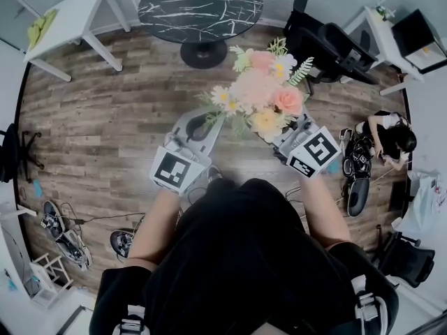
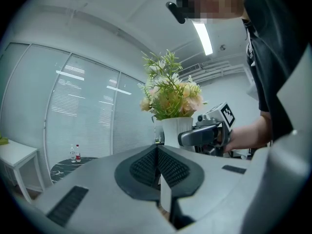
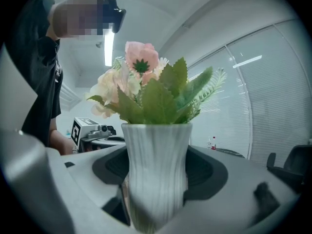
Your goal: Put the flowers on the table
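A bouquet of pink, peach and white flowers (image 1: pixel 260 96) with green leaves stands in a white ribbed vase (image 3: pixel 156 169). My right gripper (image 3: pixel 158 172) is shut on the vase's body and holds it upright in the air over the wooden floor. In the head view the blooms hide the right gripper's (image 1: pixel 288 132) jaws. Just left of it, my left gripper (image 1: pixel 199 123) is shut with nothing between its pads (image 2: pixel 146 167). In the left gripper view the vase (image 2: pixel 176 129) and the right gripper (image 2: pixel 207 133) sit just ahead.
A round black marble table (image 1: pixel 200 5) stands ahead with two small bottles (image 2: pixel 75 153) on it. A white table (image 1: pixel 70 16) is at far left. Black office chairs (image 1: pixel 325 44) and a seated person (image 1: pixel 391 138) are to the right; cables and gear lie on the floor.
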